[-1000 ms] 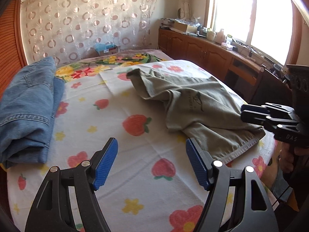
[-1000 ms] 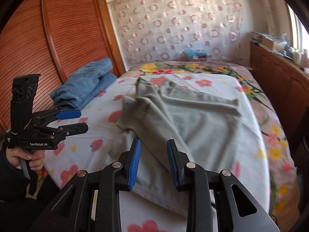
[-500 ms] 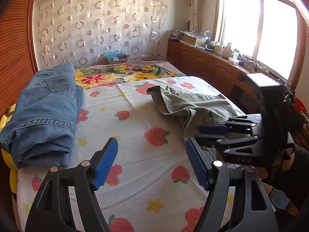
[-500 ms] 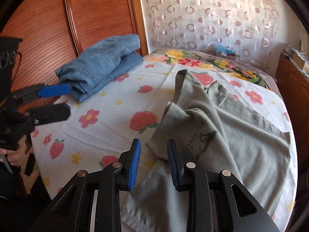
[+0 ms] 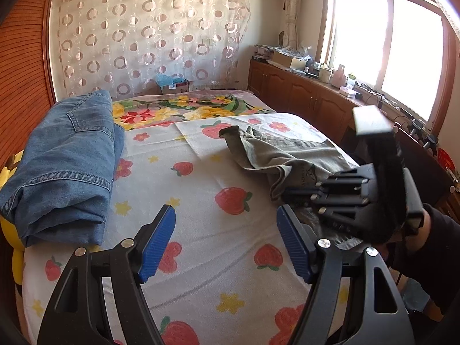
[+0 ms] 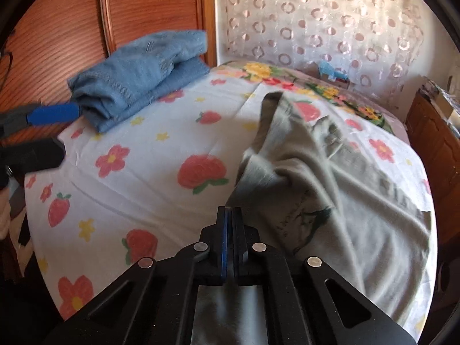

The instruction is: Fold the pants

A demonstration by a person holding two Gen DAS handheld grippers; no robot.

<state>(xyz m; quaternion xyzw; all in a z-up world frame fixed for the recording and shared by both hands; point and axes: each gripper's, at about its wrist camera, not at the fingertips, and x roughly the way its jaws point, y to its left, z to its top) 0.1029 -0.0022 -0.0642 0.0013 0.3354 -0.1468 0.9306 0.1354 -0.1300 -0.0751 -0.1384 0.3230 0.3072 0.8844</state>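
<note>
Grey-green pants [image 6: 339, 178] lie rumpled on the right side of the bed, and they also show in the left wrist view [image 5: 276, 155]. My right gripper [image 6: 229, 244] is shut on the near hem of the pants, with the cloth running under its fingers. In the left wrist view it sits at the right [image 5: 290, 194], over the pants' near edge. My left gripper [image 5: 227, 244] is open and empty above the strawberry sheet, left of the pants. It shows at the left edge of the right wrist view [image 6: 54, 132].
Folded blue jeans [image 5: 63, 166] lie at the bed's left side against a wooden wardrobe [image 6: 57, 28]. A wooden cabinet [image 5: 310, 97] with clutter runs under the window at right. The flowered sheet [image 5: 201, 230] covers the bed.
My right gripper has closed on the pants' near hem after moving in low over them. The pants have bunched up a little. My left gripper stays open.
</note>
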